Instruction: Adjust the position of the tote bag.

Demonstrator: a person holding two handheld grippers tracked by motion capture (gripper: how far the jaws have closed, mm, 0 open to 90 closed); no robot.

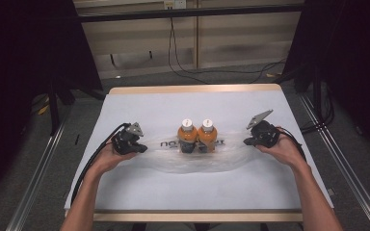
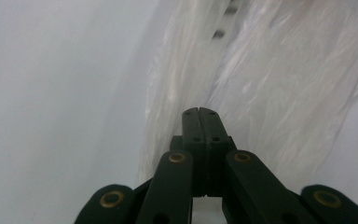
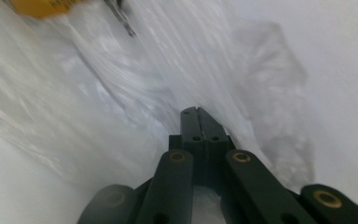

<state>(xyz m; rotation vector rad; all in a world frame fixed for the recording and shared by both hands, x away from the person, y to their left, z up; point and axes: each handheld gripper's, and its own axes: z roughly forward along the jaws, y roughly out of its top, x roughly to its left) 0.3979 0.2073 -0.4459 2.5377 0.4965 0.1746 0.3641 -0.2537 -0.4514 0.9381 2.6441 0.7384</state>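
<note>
- Fingers on your left gripper (image 2: 199,112) are pressed together, tips meeting at the edge of the clear plastic bag (image 2: 270,88); film seems pinched between them, though the left gripper view doesn't quite settle it.
- Your right gripper (image 3: 198,111) reads the same in its own view: both jaws together, crinkled plastic bunched around the tips.
- From the high view, your left gripper (image 1: 129,139) sits at about 9 o'clock of the bag (image 1: 192,161), and your right gripper (image 1: 261,134) at about 3 o'clock, one at each end.
- Between them stand two orange bottles (image 1: 197,134) (white caps, upright, touching side by side) in the bag's middle, near the table's centre.
- The bag lies flattened across the white table cover (image 1: 192,192), with dark printed lettering beside the bottles.
- An orange patch shows at 11 o'clock in the right gripper view, blurred.
</note>
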